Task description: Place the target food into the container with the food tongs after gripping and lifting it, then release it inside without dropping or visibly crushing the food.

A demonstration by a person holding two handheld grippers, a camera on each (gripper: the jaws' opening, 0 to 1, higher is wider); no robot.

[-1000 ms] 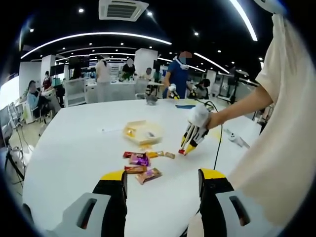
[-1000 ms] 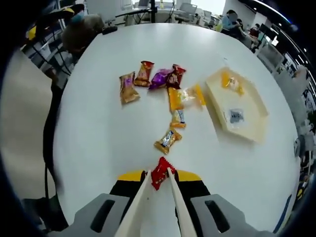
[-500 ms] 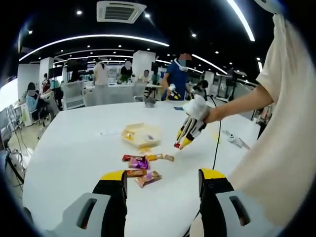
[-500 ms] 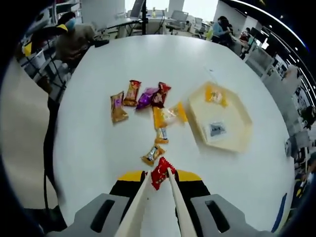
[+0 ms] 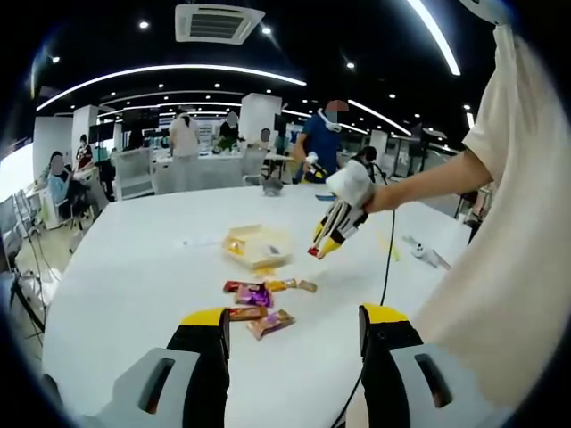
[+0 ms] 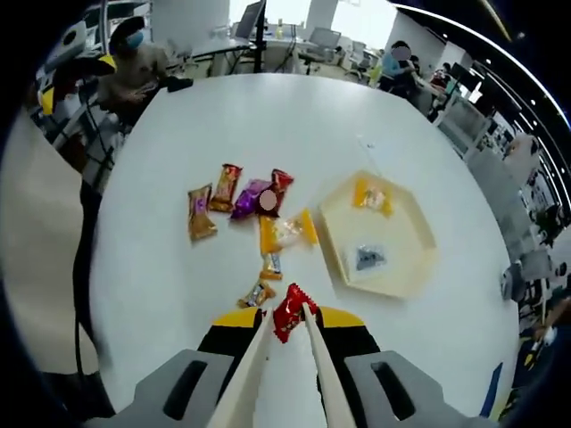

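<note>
The red candy (image 6: 289, 312) was a small crinkled foil packet, pinched at the tips of the tongs (image 6: 285, 357) that the right gripper (image 6: 287, 332) squeezed shut, raised above the white table (image 6: 178, 143) near the pale hexagonal tray (image 6: 419, 267). The left gripper (image 5: 294, 325) stood wide open, holding nothing. Wrappers' print was too small to read. An office with ceiling lights lay behind.

Red-wrapped candy (image 6: 288, 311) pinched at cream tongs' (image 6: 308, 361) tips, aloft – pale hexagonal tray (image 6: 419, 259) beyond, holding two sweets
</note>
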